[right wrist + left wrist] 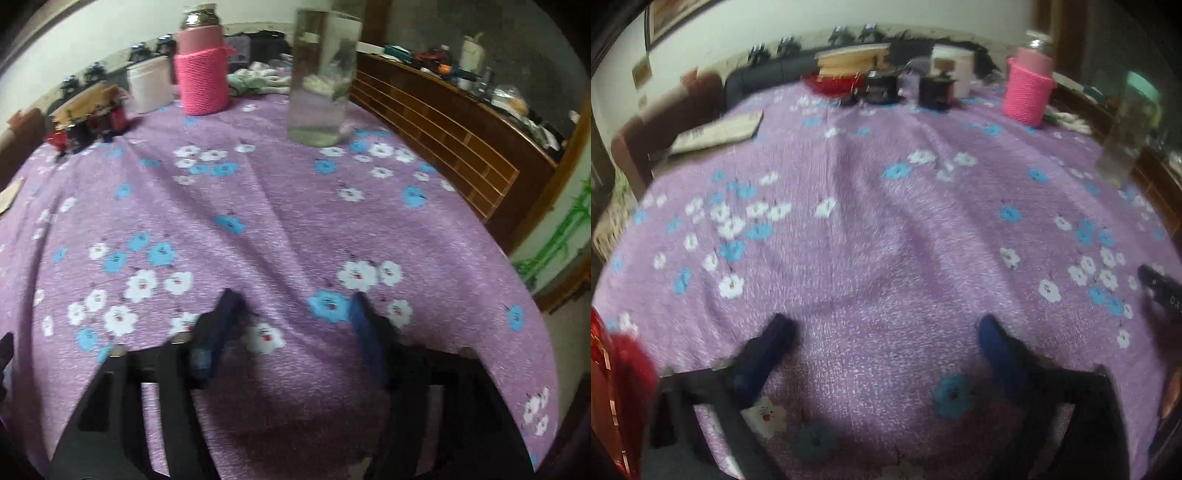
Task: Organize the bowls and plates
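Note:
No plate or bowl shows clearly in either view. My left gripper (886, 332) is open and empty, low over the purple flowered tablecloth (886, 221). My right gripper (293, 306) is open and empty over the same cloth (277, 206); part of it shows at the right edge of the left wrist view (1160, 288). A red shiny object (613, 387) sits at the lower left edge of the left wrist view, blurred and cut off. A red item (831, 83) lies at the far side of the table; I cannot tell what it is.
A pink knitted bottle cover (201, 77), a tall clear glass jar (321, 77), a white container (149, 86) and small dark jars (88, 122) stand at the far side. A flat board (716, 131) lies far left. A wooden cabinet (443, 136) stands right of the table.

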Demonstrator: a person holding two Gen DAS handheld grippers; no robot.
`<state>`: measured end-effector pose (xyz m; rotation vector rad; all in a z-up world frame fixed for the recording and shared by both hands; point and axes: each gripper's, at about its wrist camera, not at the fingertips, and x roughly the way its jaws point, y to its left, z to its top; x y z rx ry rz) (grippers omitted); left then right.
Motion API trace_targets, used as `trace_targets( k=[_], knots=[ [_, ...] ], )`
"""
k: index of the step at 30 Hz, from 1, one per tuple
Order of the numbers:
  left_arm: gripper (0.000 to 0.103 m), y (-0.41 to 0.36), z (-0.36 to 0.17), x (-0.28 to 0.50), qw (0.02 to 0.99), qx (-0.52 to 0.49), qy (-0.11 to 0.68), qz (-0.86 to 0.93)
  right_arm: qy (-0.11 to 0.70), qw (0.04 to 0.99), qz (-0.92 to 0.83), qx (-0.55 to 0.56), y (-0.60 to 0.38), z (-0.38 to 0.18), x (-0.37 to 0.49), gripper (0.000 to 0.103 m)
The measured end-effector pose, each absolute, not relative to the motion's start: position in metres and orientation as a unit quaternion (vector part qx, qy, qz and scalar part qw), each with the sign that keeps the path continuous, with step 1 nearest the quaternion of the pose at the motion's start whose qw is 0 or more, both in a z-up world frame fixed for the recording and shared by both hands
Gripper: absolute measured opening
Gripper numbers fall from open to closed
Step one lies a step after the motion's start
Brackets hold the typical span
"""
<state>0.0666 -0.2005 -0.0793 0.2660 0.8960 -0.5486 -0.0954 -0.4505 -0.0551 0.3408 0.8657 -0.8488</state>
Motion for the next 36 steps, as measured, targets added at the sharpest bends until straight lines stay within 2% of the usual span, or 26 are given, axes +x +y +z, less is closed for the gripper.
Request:
trace_targets(
  k=[2, 3, 7, 9, 10, 36],
  knots=[
    [0.103, -0.202, -0.080, 0.064, 0.857, 0.131, 0.425, -0.260, 0.399, 0.808, -0.393, 0.184, -0.457, -0.058, -0.100, 0.076],
    [0.103, -0.202, -0.081, 0.064, 0.857, 0.130, 0.426, -0.261, 0.398, 0.805, -0.396, 0.191, -0.460, -0.058, -0.102, 0.083],
    [0.103, -0.202, -0.081, 0.064, 0.856, 0.130, 0.426, -0.261, 0.400, 0.798, -0.404, 0.199, -0.464, -0.060, -0.103, 0.089],
    [0.103, -0.202, -0.081, 0.064, 0.857, 0.130, 0.426, -0.260, 0.400, 0.795, -0.405, 0.209, -0.468, -0.061, -0.104, 0.101],
    [0.103, -0.202, -0.082, 0.063, 0.856, 0.129, 0.426, -0.260, 0.402, 0.794, -0.402, 0.216, -0.472, -0.063, -0.104, 0.103],
    [0.103, -0.202, -0.081, 0.063, 0.856, 0.129, 0.427, -0.260, 0.403, 0.794, -0.403, 0.213, -0.468, -0.060, -0.104, 0.102]
  ],
)
